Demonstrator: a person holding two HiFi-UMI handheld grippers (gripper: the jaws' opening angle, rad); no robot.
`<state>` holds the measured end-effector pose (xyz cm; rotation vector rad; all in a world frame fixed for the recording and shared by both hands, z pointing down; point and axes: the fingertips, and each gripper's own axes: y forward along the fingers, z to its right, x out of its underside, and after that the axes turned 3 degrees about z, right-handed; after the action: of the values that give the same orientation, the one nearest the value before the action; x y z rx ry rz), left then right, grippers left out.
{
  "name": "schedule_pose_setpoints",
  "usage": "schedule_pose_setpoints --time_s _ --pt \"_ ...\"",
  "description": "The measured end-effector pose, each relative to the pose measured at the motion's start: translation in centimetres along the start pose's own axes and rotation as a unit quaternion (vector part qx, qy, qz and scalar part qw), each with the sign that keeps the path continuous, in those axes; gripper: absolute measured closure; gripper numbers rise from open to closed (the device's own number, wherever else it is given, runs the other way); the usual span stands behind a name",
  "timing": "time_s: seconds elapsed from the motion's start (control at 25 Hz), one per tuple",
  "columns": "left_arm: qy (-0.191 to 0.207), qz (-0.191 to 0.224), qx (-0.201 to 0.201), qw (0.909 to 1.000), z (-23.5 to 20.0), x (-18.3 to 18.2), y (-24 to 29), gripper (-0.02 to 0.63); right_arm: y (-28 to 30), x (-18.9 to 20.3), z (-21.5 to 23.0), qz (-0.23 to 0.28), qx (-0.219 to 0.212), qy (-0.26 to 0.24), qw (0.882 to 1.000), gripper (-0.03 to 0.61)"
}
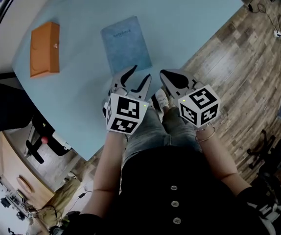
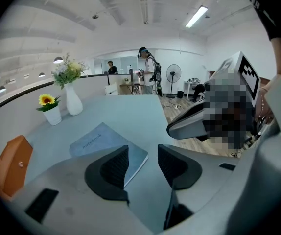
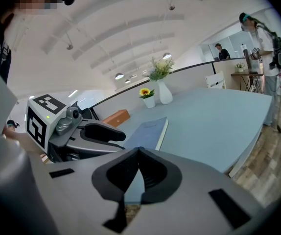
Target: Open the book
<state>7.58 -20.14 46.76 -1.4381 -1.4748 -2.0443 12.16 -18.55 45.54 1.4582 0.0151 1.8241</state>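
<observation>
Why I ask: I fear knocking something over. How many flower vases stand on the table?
2. A tall white vase with a bouquet and, beside it, a short sunflower pot, both far across the table.

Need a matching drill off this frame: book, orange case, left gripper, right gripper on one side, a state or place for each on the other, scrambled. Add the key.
Things:
1. book
2. orange case
3. left gripper
4. right gripper

States or places:
A. jaws together, nothing between them
B. closed, lying flat on the table just ahead of both grippers
C. jaws apart, holding nothing
D. to the left of the book, by the table's edge

Pairs: 1-B, 2-D, 3-C, 4-A
</observation>
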Motion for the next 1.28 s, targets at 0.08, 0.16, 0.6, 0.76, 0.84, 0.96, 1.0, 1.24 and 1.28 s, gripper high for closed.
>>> schedule_pose_setpoints --time_s 0.08,0.16,0.6,0.76,0.84,0.96,1.0,1.24,1.28 --pt "-0.001 -0.001 0.002 1.0000 0.3 0.1 0.4 0.425 0.1 0.3 0.2 -0.001 0.001 0.002 1.000 0.577" --pt "0.001 -0.004 0.005 1.0000 0.6 0.3 0.8 0.425 0.1 0.6 0.3 -0.003 0.002 0.005 1.000 0.577" --pt "0.034 -0.028 0.014 0.9989 0.8 1.1 3.1 0.443 0.2 1.7 1.6 -0.010 0.014 0.010 1.000 0.577" --pt "0.048 -0.042 0.015 0.9979 0.7 1.8 3.9 0.445 0.4 2.1 2.0 -0.012 0.017 0.017 1.000 0.577" --pt "0.055 -0.047 0.014 0.9973 0.6 1.9 4.3 0.445 0.4 2.5 2.1 -0.013 0.019 0.022 0.999 0.577" --pt "0.063 -0.051 0.015 0.9966 0.5 2.0 4.9 0.445 0.4 2.9 2.1 -0.014 0.021 0.027 0.999 0.577" --pt "0.066 -0.053 0.015 0.9963 0.5 2.1 5.1 0.445 0.5 3.0 2.2 -0.015 0.020 0.028 0.999 0.577" --pt "0.073 -0.058 0.004 0.9956 0.4 2.2 6.2 0.448 0.8 3.7 2.4 -0.020 0.018 0.034 0.999 0.577" --pt "0.077 -0.060 0.002 0.9952 0.4 2.2 6.3 0.449 0.9 3.7 2.4 -0.020 0.017 0.035 0.999 0.577"
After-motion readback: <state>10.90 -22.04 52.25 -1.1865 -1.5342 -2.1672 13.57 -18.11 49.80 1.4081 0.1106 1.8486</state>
